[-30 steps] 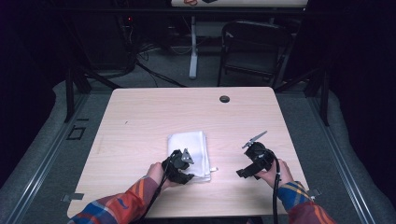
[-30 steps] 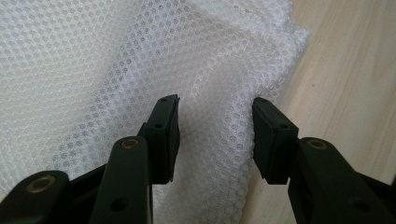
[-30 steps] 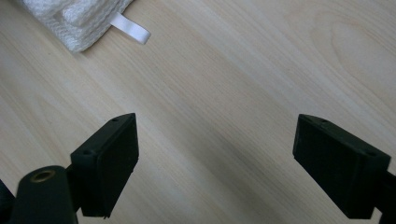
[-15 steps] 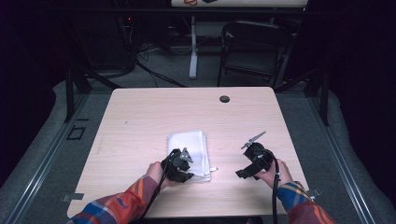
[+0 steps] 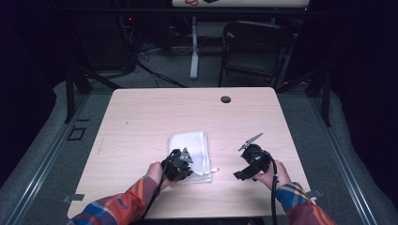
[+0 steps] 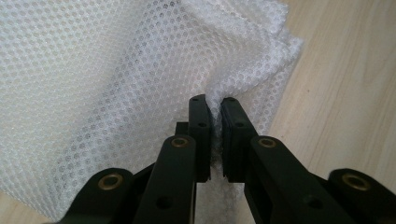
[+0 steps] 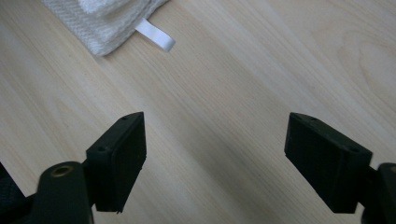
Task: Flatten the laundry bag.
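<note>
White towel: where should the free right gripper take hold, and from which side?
Probably the near right corner of the towel, by the white tag. The folded layers end there at a free edge on bare table. Come in low from the right, since the right gripper stands open beside it.

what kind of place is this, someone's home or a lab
Most likely a lab or recording workspace, not a home. A bare wooden table stands on grey carpet ringed by dark curtains, cables trail on the floor behind it beside a folding chair, and a person works a folded white towel with handheld grippers.
</note>
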`<state>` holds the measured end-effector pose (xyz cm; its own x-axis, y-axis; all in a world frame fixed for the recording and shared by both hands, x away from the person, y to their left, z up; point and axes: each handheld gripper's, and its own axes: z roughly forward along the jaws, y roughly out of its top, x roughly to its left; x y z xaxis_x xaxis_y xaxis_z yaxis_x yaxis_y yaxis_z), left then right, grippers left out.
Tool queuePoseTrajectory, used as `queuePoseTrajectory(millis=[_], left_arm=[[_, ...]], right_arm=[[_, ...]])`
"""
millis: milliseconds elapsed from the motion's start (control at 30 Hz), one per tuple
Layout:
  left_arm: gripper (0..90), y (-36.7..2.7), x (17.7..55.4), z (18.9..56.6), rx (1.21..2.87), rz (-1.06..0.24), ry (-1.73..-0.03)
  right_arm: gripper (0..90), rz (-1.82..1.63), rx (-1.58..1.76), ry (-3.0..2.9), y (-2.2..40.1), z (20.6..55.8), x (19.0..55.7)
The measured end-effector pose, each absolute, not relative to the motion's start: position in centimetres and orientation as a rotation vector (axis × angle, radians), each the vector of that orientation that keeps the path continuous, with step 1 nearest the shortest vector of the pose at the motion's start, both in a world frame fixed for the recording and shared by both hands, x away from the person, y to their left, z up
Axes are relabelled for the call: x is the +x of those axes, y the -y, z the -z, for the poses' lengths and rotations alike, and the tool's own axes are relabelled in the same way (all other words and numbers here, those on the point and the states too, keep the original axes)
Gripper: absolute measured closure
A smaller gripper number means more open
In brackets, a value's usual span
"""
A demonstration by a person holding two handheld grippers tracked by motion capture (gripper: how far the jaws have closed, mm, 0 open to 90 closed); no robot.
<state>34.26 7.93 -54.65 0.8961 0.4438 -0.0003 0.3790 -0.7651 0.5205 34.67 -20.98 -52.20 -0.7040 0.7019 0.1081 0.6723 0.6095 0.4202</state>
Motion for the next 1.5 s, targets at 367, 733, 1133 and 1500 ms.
queuePoseTrajectory(millis=[367,733,1133,1500], left_arm=[[85.5,-8.2,34.2,54.2,2.507,-0.183,-0.591],[85.5,-8.4,34.2,53.9,2.488,-0.192,-0.6],[85.5,-8.5,34.2,53.8,2.482,-0.205,-0.607],[85.5,-8.6,34.3,53.7,2.472,-0.209,-0.61]], right_arm=[[57.1,-0.712,1.025,-2.817,18.0,52.0,34.4],[88.2,-0.75,0.89,-2.83,14.7,52.6,34.1],[90.0,-0.747,0.798,-2.849,12.0,53.7,34.4],[90.0,-0.719,0.782,-2.845,10.6,54.9,34.9]])
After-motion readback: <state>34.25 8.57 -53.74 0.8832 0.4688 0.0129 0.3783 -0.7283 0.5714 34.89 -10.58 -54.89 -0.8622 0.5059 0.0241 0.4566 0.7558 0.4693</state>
